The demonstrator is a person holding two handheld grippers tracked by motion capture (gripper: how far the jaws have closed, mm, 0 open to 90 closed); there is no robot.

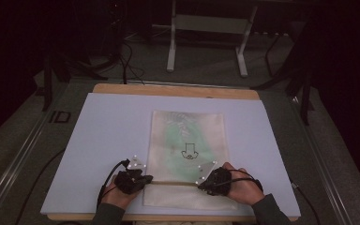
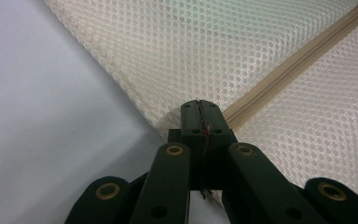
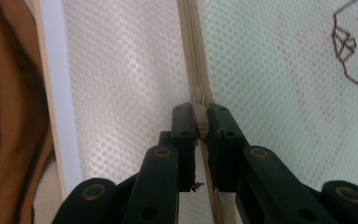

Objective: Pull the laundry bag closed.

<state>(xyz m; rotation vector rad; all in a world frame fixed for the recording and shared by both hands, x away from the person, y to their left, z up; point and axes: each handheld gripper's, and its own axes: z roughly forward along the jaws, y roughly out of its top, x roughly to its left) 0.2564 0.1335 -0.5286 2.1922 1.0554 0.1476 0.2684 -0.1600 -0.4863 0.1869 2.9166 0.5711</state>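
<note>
A cream mesh zipper bag point(image 1: 187, 154) lies flat on the pale blue table mat point(image 1: 108, 140), a little right of the middle and reaching down to the near edge, with something green showing through the netting and a small dark drawing point(image 1: 189, 152) on its face. The zipper point(image 1: 173, 183) runs across the bag near the person's end. The left gripper point(image 1: 143, 179) sits at the bag's left edge, its jaws pressed together at the end of the zipper tape point(image 2: 279, 77). The right gripper point(image 1: 201, 185) is further along the same line, jaws clamped on the zipper slider point(image 3: 199, 100). Both hands rest low on the mat.
</note>
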